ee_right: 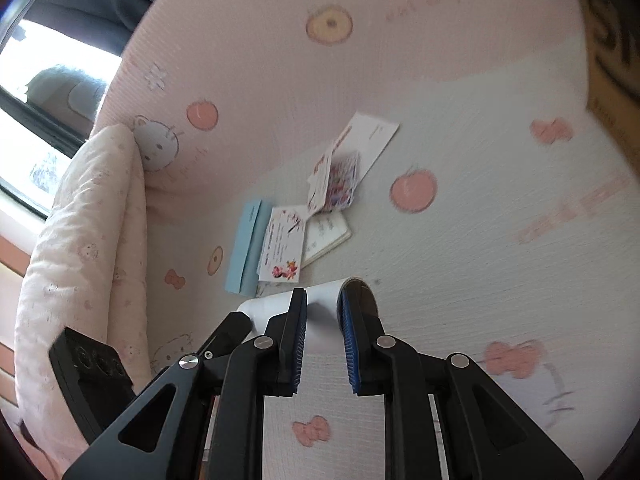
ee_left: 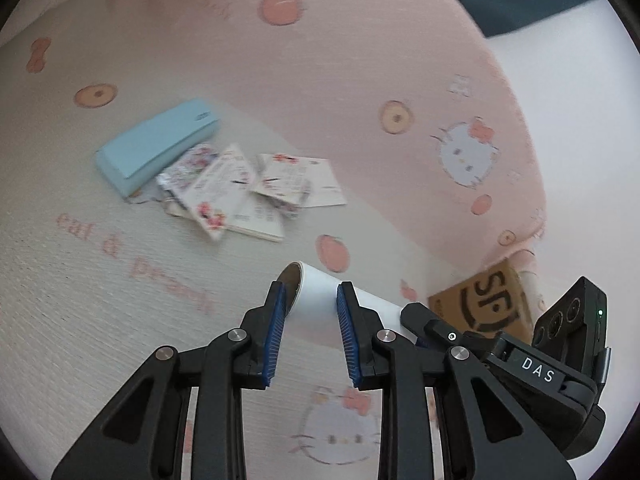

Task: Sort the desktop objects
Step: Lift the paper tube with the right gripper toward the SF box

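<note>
White paper roll point(ee_left: 318, 294) clamped by left gripper point(ee_left: 311, 312), right gripper point(ee_right: 322, 314)

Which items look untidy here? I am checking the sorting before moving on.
The printed cards lie fanned and overlapping at odd angles, some leaning on the light blue case, instead of stacked. Nothing looks spilled or damaged.

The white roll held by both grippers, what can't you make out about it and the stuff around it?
- White roll: left wrist view, its far end sits behind the right gripper.
- Cards beside the blue case: print blurred, unreadable in both views.
- Cardboard box: partly hidden by the right gripper; right wrist view cuts it off.
</note>
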